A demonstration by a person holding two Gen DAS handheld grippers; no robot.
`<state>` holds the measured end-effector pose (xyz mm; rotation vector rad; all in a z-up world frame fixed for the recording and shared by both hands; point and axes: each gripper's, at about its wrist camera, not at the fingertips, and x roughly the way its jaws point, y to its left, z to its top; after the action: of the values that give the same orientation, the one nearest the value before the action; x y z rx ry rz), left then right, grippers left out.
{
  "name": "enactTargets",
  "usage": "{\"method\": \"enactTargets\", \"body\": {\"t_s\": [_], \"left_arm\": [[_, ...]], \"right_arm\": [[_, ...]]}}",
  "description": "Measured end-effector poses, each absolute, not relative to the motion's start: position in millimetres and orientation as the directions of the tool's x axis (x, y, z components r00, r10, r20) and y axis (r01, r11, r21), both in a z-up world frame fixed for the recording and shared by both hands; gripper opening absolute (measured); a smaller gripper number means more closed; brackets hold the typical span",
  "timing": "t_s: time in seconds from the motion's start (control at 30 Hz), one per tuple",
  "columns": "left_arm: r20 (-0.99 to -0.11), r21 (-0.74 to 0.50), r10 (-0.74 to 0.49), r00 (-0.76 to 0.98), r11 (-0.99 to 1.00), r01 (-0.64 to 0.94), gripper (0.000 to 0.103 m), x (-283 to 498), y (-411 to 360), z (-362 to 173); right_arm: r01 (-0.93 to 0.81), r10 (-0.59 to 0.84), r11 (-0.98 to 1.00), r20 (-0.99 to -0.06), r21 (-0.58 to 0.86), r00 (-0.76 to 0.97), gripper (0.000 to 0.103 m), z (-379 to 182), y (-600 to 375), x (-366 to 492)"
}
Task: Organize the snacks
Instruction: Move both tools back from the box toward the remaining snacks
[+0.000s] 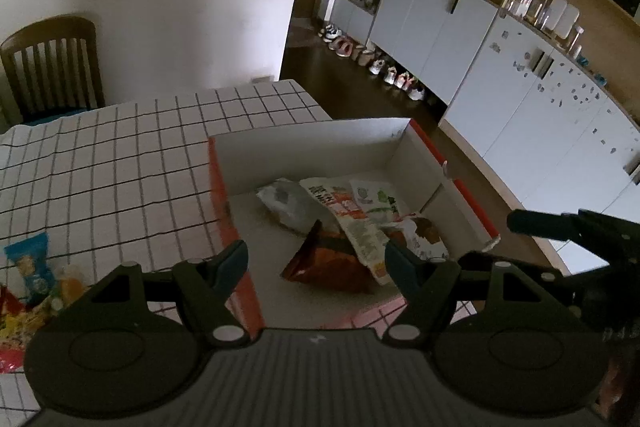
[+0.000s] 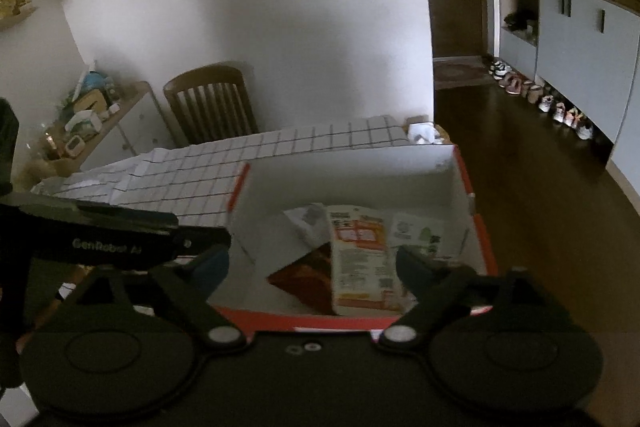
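Observation:
A white cardboard box with orange outer sides [image 1: 304,151] [image 2: 352,171] stands on the checked tablecloth. Inside lie several snack packets: a dark red-brown one [image 1: 324,263] [image 2: 304,275], a white and orange one [image 1: 348,215] [image 2: 360,255], a grey one [image 1: 284,203] and a white and green one [image 1: 376,199] [image 2: 416,231]. My left gripper [image 1: 316,259] is open and empty above the box's near left part. My right gripper [image 2: 312,267] is open and empty above the box's near edge. More packets [image 1: 32,279], one of them blue, lie on the table at the left.
The table with the checked cloth [image 1: 120,155] stretches left and back. A wooden chair [image 1: 52,67] [image 2: 212,103] stands at the far side against the wall. White cabinets [image 1: 520,99] and a row of shoes [image 1: 384,67] line the right. The right gripper's body [image 1: 580,247] shows at the right.

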<state>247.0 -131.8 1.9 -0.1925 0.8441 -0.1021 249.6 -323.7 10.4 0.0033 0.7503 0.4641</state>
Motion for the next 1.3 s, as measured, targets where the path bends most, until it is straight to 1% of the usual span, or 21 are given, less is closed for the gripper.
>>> {"method": "enactTargets", "body": {"t_s": [0.1, 0.2, 0.37, 0.4, 0.5, 0.63, 0.77, 0.87, 1.03, 1.13, 1.3], "left_arm": [[-0.721, -0.210, -0.167, 0.673, 0.978, 0.018, 0.075, 230, -121, 6], [-0.704, -0.217, -0.173, 0.689, 0.976, 0.023, 0.086, 211, -108, 11], [-0.686, -0.221, -0.166, 0.708, 0.975, 0.015, 0.086, 182, -80, 17], [-0.682, -0.219, -0.161, 0.713, 0.976, 0.010, 0.088, 177, -75, 18], [-0.671, -0.213, -0.129, 0.730, 0.977, -0.023, 0.103, 163, -54, 19], [-0.670, -0.223, -0.107, 0.735, 0.973, -0.062, 0.103, 149, -23, 16], [-0.652, -0.182, -0.038, 0.757, 0.978, -0.107, 0.103, 135, 5, 13], [-0.644, -0.174, -0.023, 0.765, 0.978, -0.116, 0.103, 126, 28, 10], [-0.655, -0.212, -0.013, 0.755, 0.963, -0.167, 0.103, 116, 70, -4], [-0.674, -0.206, 0.009, 0.739, 0.958, -0.199, 0.103, 114, 89, -18], [-0.707, -0.178, 0.010, 0.707, 0.965, -0.193, 0.103, 113, 107, -42]], "right_arm": [[-0.416, 0.415, 0.895, -0.640, 0.160, 0.647, 0.100, 17, -311, 239], [-0.426, 0.422, 0.891, -0.625, 0.154, 0.657, 0.101, 22, -298, 228], [-0.437, 0.435, 0.886, -0.612, 0.157, 0.661, 0.103, 24, -274, 214], [-0.440, 0.437, 0.884, -0.611, 0.157, 0.660, 0.103, 24, -268, 211], [-0.448, 0.439, 0.881, -0.612, 0.151, 0.658, 0.103, 21, -251, 203], [-0.459, 0.447, 0.875, -0.619, 0.152, 0.646, 0.103, 16, -231, 194], [-0.473, 0.447, 0.870, -0.627, 0.140, 0.637, 0.103, 11, -209, 185], [-0.472, 0.444, 0.870, -0.638, 0.141, 0.630, 0.103, 3, -191, 181], [-0.455, 0.423, 0.880, -0.657, 0.134, 0.624, 0.103, -12, -165, 179], [-0.447, 0.407, 0.886, -0.667, 0.124, 0.623, 0.103, -21, -149, 180], [-0.441, 0.388, 0.891, -0.691, 0.111, 0.610, 0.103, -37, -127, 184]]}}
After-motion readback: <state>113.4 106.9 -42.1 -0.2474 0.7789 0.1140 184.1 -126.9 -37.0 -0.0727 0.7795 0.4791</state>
